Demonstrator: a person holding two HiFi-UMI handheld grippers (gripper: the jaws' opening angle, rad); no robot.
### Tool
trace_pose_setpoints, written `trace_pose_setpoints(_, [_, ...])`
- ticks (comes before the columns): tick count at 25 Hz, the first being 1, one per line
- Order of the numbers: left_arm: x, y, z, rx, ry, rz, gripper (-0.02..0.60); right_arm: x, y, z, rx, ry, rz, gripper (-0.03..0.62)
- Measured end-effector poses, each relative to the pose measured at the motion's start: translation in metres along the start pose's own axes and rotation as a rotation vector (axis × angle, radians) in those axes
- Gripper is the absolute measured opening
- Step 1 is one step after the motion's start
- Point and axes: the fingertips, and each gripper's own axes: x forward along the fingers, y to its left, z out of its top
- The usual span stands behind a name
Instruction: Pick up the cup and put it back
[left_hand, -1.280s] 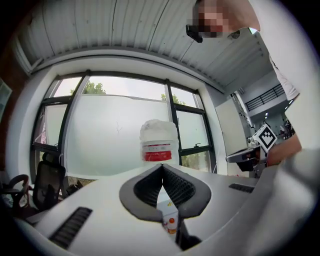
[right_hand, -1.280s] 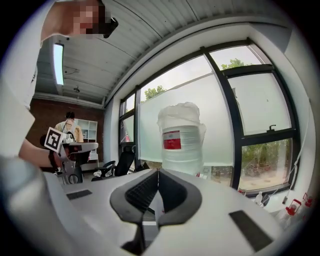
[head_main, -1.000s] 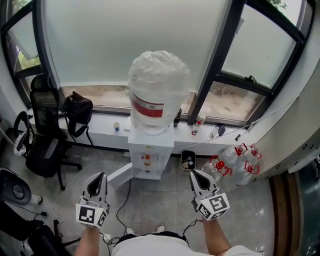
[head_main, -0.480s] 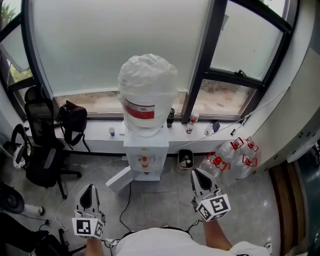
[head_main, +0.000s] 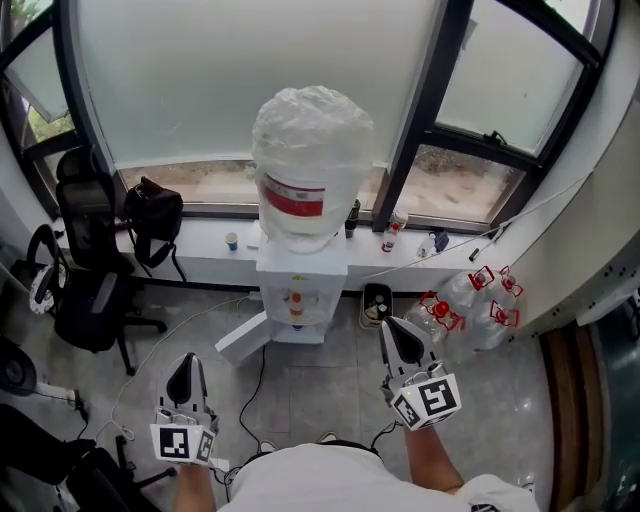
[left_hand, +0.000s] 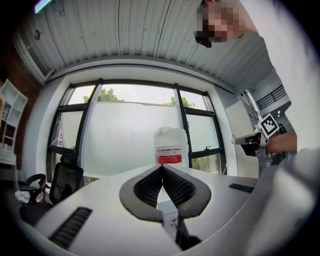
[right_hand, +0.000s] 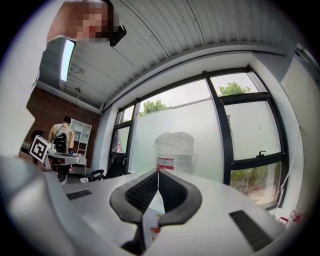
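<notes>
White plastic wrap covered the big water bottle (head_main: 312, 150) on the white floor-standing dispenser (head_main: 296, 292) in the head view, set against the window ledge (head_main: 205, 262). The small white-and-blue paper cup (head_main: 232, 241) stood on that ledge, just left of the dispenser and well apart from both tools. It was in the same spot as a second earlier. A black bag (head_main: 153, 214) sat further left on the ledge, above a black office chair (head_main: 88, 290). Clear empty jugs with red caps (head_main: 468, 304) lay on the floor to the right. The left gripper (head_main: 185, 360) hung lower in the frame than a second before, while the right gripper (head_main: 392, 332) had barely shifted. Both pointed toward the dispenser from well short of it.

Seen from the left gripper view, the left gripper (left_hand: 162, 166) had its ribbed black pads pressed together with nothing between them. The wrapped bottle (left_hand: 170, 145) rose beyond the tips. The right gripper's marker cube (left_hand: 270, 125) showed at the right edge.

Seen from the right gripper view, the right gripper (right_hand: 158, 171) was likewise closed tip to tip and empty, as in the earlier frames. The bottle (right_hand: 175, 150) stood straight ahead. The left gripper's marker cube (right_hand: 39, 147) appeared at far left, with a person wearing a backpack (right_hand: 61, 137) behind it. The cup could not be made out in either gripper view.
</notes>
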Motion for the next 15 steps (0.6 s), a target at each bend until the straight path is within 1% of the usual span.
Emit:
trace_pose_setpoints(2, [0.001,0.000,0.000,-0.008,-0.001,-0.005,0.023,-0.001,0.004,-0.003,0.005,0.009,-0.001,0.021])
trace_pose_setpoints(6, [0.003,-0.003,0.004,0.003,-0.004,-0.037,0.023,-0.004,0.011,-0.010,0.017,0.023,-0.012,0.021])
trace_pose_setpoints(10, [0.004,-0.001,0.009,-0.001,-0.015,-0.049,0.023,-0.008,0.016,-0.012,0.024,0.026,-0.024,0.021])
trace_pose_setpoints(15, [0.012,-0.007,0.009,-0.003,-0.030,-0.080,0.023,-0.015,0.024,-0.012,0.008,0.021,-0.046,0.020])
